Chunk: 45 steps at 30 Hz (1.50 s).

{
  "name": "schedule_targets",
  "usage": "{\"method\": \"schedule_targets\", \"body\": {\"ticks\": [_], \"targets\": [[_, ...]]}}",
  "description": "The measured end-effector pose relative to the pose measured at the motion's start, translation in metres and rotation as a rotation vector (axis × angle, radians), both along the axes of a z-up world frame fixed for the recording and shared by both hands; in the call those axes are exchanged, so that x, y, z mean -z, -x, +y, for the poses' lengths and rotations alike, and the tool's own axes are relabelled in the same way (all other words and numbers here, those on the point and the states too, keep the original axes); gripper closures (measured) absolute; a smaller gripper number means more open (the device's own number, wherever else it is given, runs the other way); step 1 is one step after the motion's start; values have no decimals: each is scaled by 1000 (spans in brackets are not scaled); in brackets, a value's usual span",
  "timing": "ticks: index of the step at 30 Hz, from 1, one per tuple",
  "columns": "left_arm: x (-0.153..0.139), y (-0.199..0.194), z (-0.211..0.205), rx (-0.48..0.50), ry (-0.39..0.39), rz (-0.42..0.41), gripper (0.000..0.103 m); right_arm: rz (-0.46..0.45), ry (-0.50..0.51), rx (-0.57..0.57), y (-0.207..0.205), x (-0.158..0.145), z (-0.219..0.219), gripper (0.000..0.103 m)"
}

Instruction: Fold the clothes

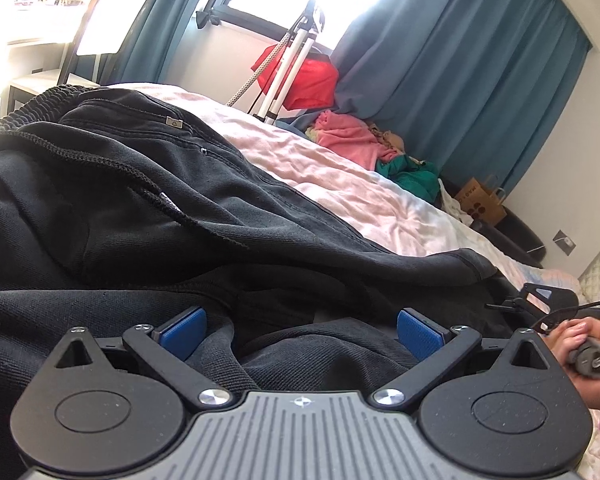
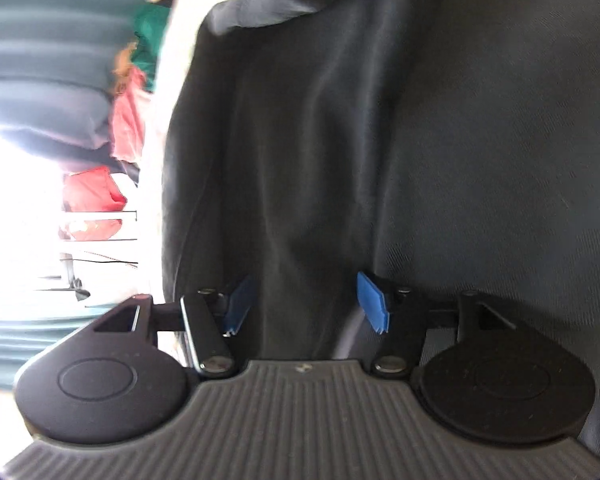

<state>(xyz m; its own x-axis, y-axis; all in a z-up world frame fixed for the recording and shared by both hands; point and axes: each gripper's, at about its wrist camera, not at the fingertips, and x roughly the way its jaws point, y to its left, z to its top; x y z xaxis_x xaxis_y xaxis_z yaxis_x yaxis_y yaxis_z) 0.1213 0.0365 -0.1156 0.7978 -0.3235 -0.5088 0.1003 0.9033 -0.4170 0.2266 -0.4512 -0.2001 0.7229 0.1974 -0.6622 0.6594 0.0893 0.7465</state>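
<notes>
Black trousers (image 1: 148, 200) with an elastic waistband and a drawstring lie spread over a pink bed sheet (image 1: 340, 184). My left gripper (image 1: 300, 334) is open, low over a raised fold of the black cloth, which bulges between its blue pads (image 1: 184, 332) without being pinched. In the right wrist view, turned on its side, the same black cloth (image 2: 420, 140) fills the frame. My right gripper (image 2: 306, 304) is open too, with a ridge of the cloth running between its blue pads (image 2: 372, 300). The right gripper's frame (image 1: 548, 300) and a hand (image 1: 592, 352) show at the left wrist view's right edge.
A heap of pink, green and red clothes (image 1: 364, 144) lies at the bed's far side by a white tripod (image 1: 288, 60). Teal curtains (image 1: 480, 72) hang at a bright window. A paper bag (image 1: 482, 200) and a dark stool stand at the right.
</notes>
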Motion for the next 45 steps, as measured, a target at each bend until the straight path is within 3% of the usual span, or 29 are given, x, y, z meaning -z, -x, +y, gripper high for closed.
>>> {"method": "schedule_targets", "body": {"ticks": [4, 6, 11, 15, 18, 21, 22, 23, 25, 26, 35, 37, 40, 43, 45], "targets": [[1, -1, -2, 1, -8, 7, 1, -29, 27, -100, -5, -5, 26, 41], [1, -1, -1, 2, -4, 7, 1, -42, -33, -81, -13, 12, 26, 42], [1, -1, 0, 0, 4, 7, 1, -96, -56, -25, -17, 30, 14, 42], [1, 1, 0, -1, 8, 3, 1, -151, 90, 95, -12, 19, -5, 43], [0, 1, 2, -4, 16, -3, 1, -103, 193, 150, -19, 16, -24, 46], [0, 0, 3, -8, 20, -2, 1, -54, 296, 205, -25, 13, -44, 64], [0, -1, 4, -9, 20, -4, 1, -37, 330, 223, -27, 12, -50, 80], [1, -1, 5, -11, 18, -7, 1, -21, 365, 241, -29, 11, -56, 87], [1, -3, 6, -17, 20, -11, 1, 18, 433, 265, -37, 5, -67, 88], [1, -4, 7, -19, 25, -11, 1, 22, 467, 245, -48, -11, -63, 89], [-4, -5, 13, -26, 39, -34, 1, -434, 753, 58, -111, -202, -7, 91], [-5, -5, 13, -25, 39, -39, 1, -435, 774, 74, -98, -196, -10, 91], [-6, -3, 14, -27, 38, -34, 1, -279, 743, 138, -112, -164, -72, 91], [-9, -2, 16, -31, 39, -31, 1, -62, 624, 193, -62, -91, -106, 90], [-10, -1, 17, -33, 34, -32, 1, -28, 577, 209, -36, -61, -107, 91]]}}
